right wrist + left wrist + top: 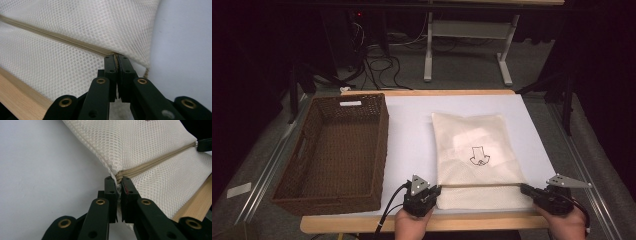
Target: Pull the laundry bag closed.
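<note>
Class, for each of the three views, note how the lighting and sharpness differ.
High view: table lit, surroundings dark, picture soft. Left gripper view: mesh bag sharp, nearest jaw parts blurred. Right gripper view: evenly lit, zip clear, weave softening toward the top.

This is probably a lab: black curtains are enclosing the white-topped table [412, 125], cables [382, 65] are trailing over the floor, metal rails [267, 165] are flanking it.
</note>
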A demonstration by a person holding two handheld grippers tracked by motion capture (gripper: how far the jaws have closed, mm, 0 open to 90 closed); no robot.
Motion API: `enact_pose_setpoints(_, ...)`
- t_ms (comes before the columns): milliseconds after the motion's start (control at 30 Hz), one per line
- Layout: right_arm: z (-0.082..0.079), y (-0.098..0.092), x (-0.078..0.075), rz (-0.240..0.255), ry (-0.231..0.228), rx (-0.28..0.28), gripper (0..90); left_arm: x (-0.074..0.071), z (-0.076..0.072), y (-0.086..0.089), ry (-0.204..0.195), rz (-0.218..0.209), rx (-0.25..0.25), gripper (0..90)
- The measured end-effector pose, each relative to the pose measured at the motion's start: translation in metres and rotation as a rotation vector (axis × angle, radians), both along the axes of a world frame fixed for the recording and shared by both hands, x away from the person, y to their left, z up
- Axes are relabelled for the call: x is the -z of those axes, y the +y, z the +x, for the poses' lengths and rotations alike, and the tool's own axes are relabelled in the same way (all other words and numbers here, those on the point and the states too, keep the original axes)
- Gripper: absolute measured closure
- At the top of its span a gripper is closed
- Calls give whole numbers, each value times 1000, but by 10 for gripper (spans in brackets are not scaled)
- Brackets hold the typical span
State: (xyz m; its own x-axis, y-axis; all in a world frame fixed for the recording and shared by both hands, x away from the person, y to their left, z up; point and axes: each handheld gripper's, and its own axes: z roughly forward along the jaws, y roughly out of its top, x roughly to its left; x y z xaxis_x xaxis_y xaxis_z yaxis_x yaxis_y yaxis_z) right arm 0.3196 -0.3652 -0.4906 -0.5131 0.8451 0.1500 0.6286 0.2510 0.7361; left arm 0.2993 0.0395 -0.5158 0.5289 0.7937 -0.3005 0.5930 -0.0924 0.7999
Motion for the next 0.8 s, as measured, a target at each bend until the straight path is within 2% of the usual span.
enact_pose_setpoints(67, 0, -5, 1, -6, -2, 23, 884, 0, 0, 1, 4, -1, 1, 855)
enact_pose_setpoints(100, 0, -5, 1, -6, -2, 23, 884, 0, 0, 1, 4, -1, 1, 855)
enact_pose_setpoints(133, 0, -10, 1, 15, 6, 24, 884, 0, 0, -1, 3, 2, 10, 855)
enact_pose_setpoints(267, -1, -13, 1, -1, -4, 24, 884, 1, 0, -3, 5, 8, 20, 855)
enact_pose_setpoints(367, -1, -14, 2, 18, 4, 37, 883, 2, -1, -4, 10, 13, 22, 854)
enact_pose_setpoints(467, -2, -13, 2, 0, -16, 20, 881, 1, -2, -4, 1, 33, 27, 844)
enact_pose_setpoints(567, -1, -15, 4, 22, -17, 11, 872, 3, -3, -6, -3, 61, 28, 804)
enact_pose_setpoints(667, -2, -14, 5, 38, -5, 23, 865, 3, -3, -6, -4, 71, 19, 755)
enact_pose_setpoints(700, -2, -14, 5, 31, -7, 22, 843, 2, -3, -6, -7, 71, 15, 724)
enact_pose_setpoints(733, -2, -13, 4, 32, -25, 12, 758, 0, -4, -5, -26, 91, 4, 637)
enact_pose_setpoints(800, -4, -12, 1, 59, -42, 15, 685, -4, -6, -3, -59, 112, -16, 553)
